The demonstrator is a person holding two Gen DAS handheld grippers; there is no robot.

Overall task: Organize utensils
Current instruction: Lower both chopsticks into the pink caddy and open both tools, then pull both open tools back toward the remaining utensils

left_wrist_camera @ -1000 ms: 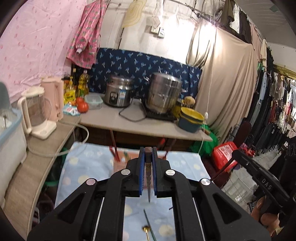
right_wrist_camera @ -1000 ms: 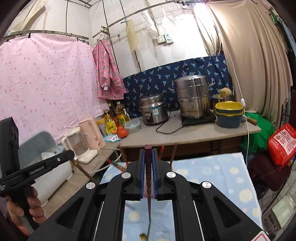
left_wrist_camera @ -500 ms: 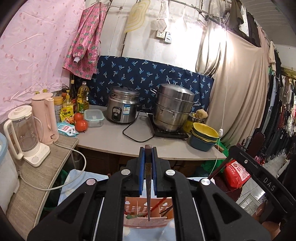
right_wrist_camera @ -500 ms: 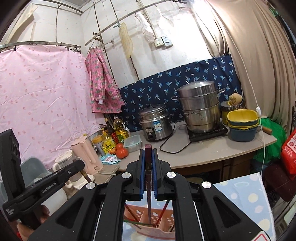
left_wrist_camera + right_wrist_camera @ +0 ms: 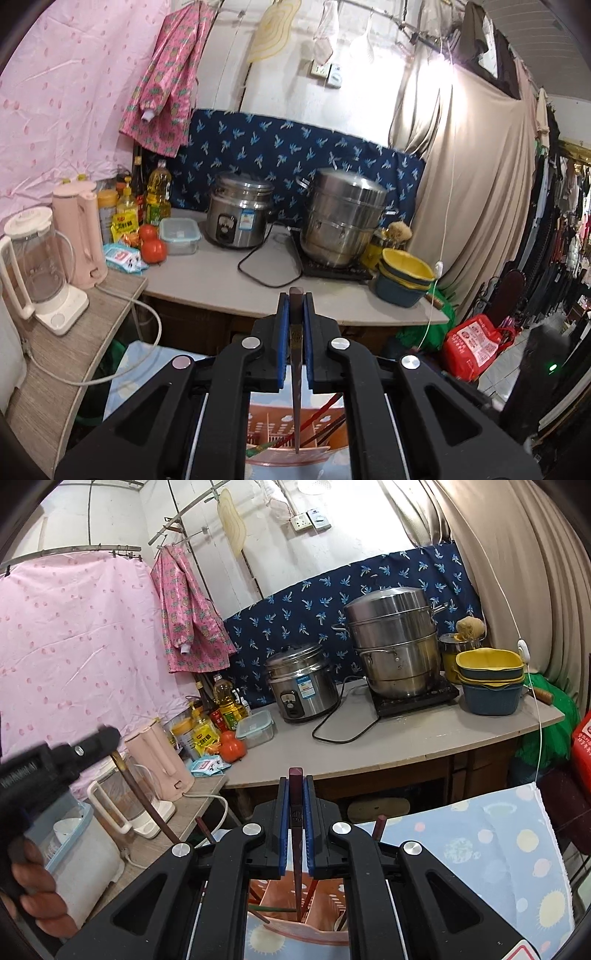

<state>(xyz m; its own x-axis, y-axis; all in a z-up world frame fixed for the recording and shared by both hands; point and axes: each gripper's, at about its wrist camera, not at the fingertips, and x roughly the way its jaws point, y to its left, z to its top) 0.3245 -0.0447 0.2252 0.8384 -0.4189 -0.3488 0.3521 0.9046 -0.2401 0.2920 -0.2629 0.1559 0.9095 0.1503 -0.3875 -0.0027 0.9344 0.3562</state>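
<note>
My left gripper (image 5: 295, 306) is shut on a dark brown chopstick (image 5: 296, 373) that hangs point down over a pink slotted utensil holder (image 5: 284, 439) holding several chopsticks. My right gripper (image 5: 296, 786) is shut on a dark red chopstick (image 5: 297, 864), its tip down inside the same pink holder (image 5: 291, 904). The left gripper also shows at the left of the right wrist view (image 5: 55, 760), with its chopstick (image 5: 144, 801) slanting down toward the holder.
The holder stands on a blue dotted tablecloth (image 5: 509, 856). Behind is a counter (image 5: 229, 280) with a rice cooker (image 5: 238, 218), steamer pot (image 5: 341, 218), stacked bowls (image 5: 404, 284), tomatoes (image 5: 151, 247), bottles, a pink kettle (image 5: 79, 236) and a blender (image 5: 37, 266).
Both grippers have moved forward and lower over the pink holder, each still holding its chopstick upright. The holder now sits right beneath both sets of fingers, and the right chopstick's tip is inside it.
</note>
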